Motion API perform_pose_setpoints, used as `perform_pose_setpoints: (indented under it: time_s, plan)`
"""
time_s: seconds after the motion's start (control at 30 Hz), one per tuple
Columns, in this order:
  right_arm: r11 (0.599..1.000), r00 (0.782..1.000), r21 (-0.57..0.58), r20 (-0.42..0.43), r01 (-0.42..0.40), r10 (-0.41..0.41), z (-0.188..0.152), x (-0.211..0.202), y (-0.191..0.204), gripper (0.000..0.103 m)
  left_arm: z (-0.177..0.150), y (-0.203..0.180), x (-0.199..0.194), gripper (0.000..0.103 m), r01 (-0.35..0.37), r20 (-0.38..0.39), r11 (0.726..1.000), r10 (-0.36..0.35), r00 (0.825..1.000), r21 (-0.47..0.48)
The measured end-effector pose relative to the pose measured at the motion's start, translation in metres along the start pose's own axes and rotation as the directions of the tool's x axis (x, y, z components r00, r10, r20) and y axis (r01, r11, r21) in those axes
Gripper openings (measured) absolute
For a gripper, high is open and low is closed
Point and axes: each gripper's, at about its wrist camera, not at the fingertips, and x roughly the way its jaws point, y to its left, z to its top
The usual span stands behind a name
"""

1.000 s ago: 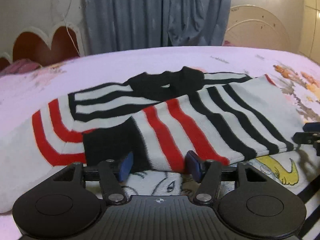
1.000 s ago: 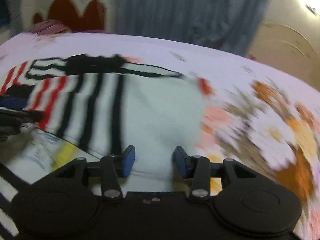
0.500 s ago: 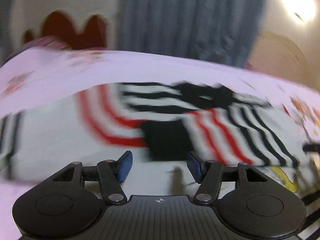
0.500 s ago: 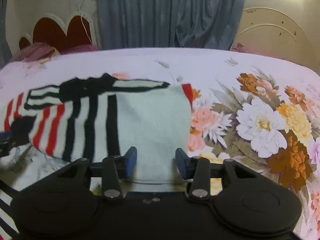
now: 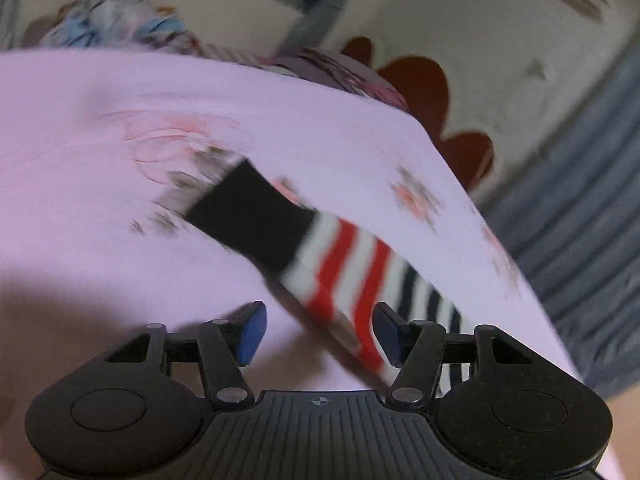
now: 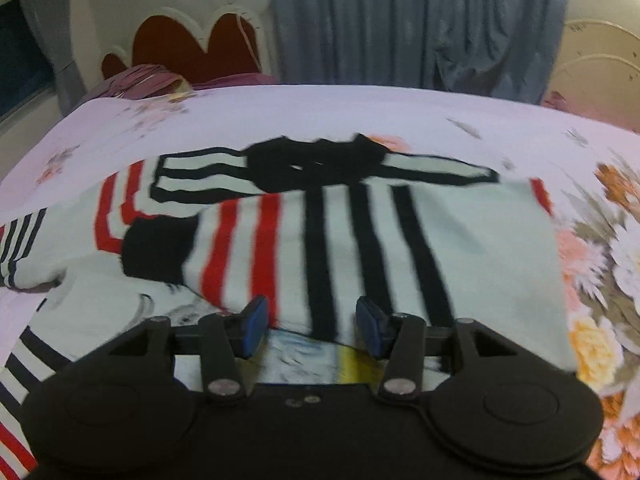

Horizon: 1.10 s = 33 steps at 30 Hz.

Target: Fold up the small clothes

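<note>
A small white sweater [image 6: 460, 248] with red and black stripes and a black collar lies flat on the bed. One sleeve is folded across its front. Its black cuff [image 6: 156, 250] lies left of centre. In the blurred left wrist view the other sleeve [image 5: 340, 276] stretches out on the sheet, ending in a black cuff [image 5: 248, 216]. My left gripper [image 5: 318, 330] is open, its right pad beside that sleeve's striped part. My right gripper [image 6: 312, 326] is open and empty, just above the sweater's near hem.
The bed has a pale pink sheet [image 5: 80, 140] with a flower print [image 6: 600, 248] on the right. A red heart-shaped headboard [image 6: 192, 48] and grey curtains [image 6: 420, 24] stand behind. A heap of cloth [image 5: 116, 28] lies at the far left in the left wrist view.
My left gripper has swung left, from the folded sleeve to the outstretched sleeve. My right gripper has shifted left along the hem. Both stay open.
</note>
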Motion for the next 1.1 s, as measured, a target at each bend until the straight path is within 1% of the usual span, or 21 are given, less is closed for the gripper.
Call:
perform_pose_setpoints:
  time_s: [0.17,0.2,0.23,0.27,0.33,0.37,0.43,0.5,0.53,0.57,0.6,0.7,0.8,0.83,0.87,0.9,0.93,0.97,1.03,1.07,1.1]
  plan:
    - [1.000,1.000,0.010,0.003,0.016,-0.016,0.009,0.006,0.013,0.047,0.018,0.021,0.034,0.041,0.054,-0.006,0.991,-0.055,0.998,-0.126]
    - [1.000,1.000,0.016,0.002,0.020,-0.020,0.010,0.006,0.014,0.047,0.019,0.025,0.041,0.034,0.075,-0.007,0.983,-0.077,0.997,-0.167]
    - [0.999,1.000,0.021,0.002,0.024,-0.024,0.010,0.006,0.014,0.047,0.022,0.032,0.048,0.017,0.107,-0.008,0.969,-0.112,0.994,-0.223]
    - [0.999,1.000,0.026,0.000,0.028,-0.028,0.010,0.006,0.014,0.047,0.022,0.037,0.055,0.004,0.116,-0.017,0.959,-0.124,0.992,-0.259]
    - [0.999,0.999,0.039,-0.003,0.034,-0.034,0.010,0.005,0.013,0.047,0.024,0.046,0.066,0.004,0.133,-0.012,0.931,-0.146,0.989,-0.339]
    - [0.998,0.999,0.051,-0.004,0.039,-0.039,0.010,0.004,0.011,0.047,0.025,0.040,0.068,0.004,0.145,0.002,0.929,-0.153,0.988,-0.339]
    - [0.996,0.999,0.075,0.004,0.047,-0.047,0.010,0.001,0.006,0.047,0.024,0.011,0.065,0.004,0.194,0.010,0.953,-0.198,0.980,-0.232]
    - [0.994,0.998,0.093,0.015,0.059,-0.060,0.009,-0.003,-0.001,0.047,0.012,-0.039,0.066,0.004,0.285,-0.073,0.953,-0.293,0.953,-0.101]
    - [0.992,0.997,0.103,0.020,0.068,-0.070,0.009,-0.004,-0.004,0.047,0.004,-0.069,0.063,0.004,0.323,-0.105,0.947,-0.321,0.941,-0.004]
    - [0.990,0.996,0.118,0.025,0.077,-0.081,0.009,-0.005,-0.009,0.047,-0.008,-0.101,0.057,0.004,0.359,-0.130,0.928,-0.346,0.929,0.095]
    - [0.986,0.996,0.141,0.026,0.086,-0.090,0.009,-0.006,-0.015,0.047,-0.021,-0.134,0.050,0.004,0.398,-0.153,0.900,-0.375,0.914,0.176]
    - [0.974,0.994,0.209,0.043,0.087,-0.097,0.008,-0.014,-0.033,0.047,-0.064,-0.215,0.034,0.004,0.486,-0.235,0.818,-0.430,0.872,0.308]
    - [0.965,0.993,0.252,0.067,0.080,-0.100,0.005,-0.024,-0.050,0.047,-0.121,-0.281,0.015,0.004,0.554,-0.335,0.717,-0.444,0.831,0.423]
    - [0.960,0.992,0.269,0.078,0.073,-0.097,0.004,-0.027,-0.057,0.047,-0.138,-0.298,0.009,0.004,0.578,-0.365,0.679,-0.450,0.815,0.453]
    - [0.955,0.992,0.290,0.087,0.066,-0.095,0.001,-0.031,-0.064,0.047,-0.159,-0.316,0.002,0.004,0.597,-0.391,0.630,-0.453,0.802,0.496]
    - [0.948,0.991,0.313,0.092,0.065,-0.098,-0.001,-0.034,-0.072,0.047,-0.182,-0.333,-0.001,0.004,0.607,-0.419,0.586,-0.439,0.795,0.537]
    - [0.939,0.990,0.339,0.096,0.061,-0.099,-0.004,-0.037,-0.080,0.047,-0.204,-0.348,0.000,0.004,0.612,-0.454,0.552,-0.411,0.791,0.566]
    - [0.929,0.990,0.365,0.100,0.057,-0.100,-0.007,-0.041,-0.089,0.047,-0.222,-0.358,0.002,0.004,0.621,-0.489,0.537,-0.385,0.783,0.572]
    - [0.914,0.989,0.402,0.106,0.055,-0.106,-0.012,-0.048,-0.104,0.047,-0.254,-0.373,0.012,0.004,0.628,-0.548,0.533,-0.324,0.771,0.568]
    - [0.905,0.988,0.423,0.109,0.050,-0.106,-0.014,-0.051,-0.112,0.047,-0.272,-0.379,0.020,0.004,0.629,-0.586,0.531,-0.276,0.762,0.568]
    - [0.896,0.989,0.443,0.111,0.041,-0.100,-0.016,-0.053,-0.120,0.047,-0.287,-0.380,0.017,0.004,0.628,-0.611,0.525,-0.236,0.756,0.575]
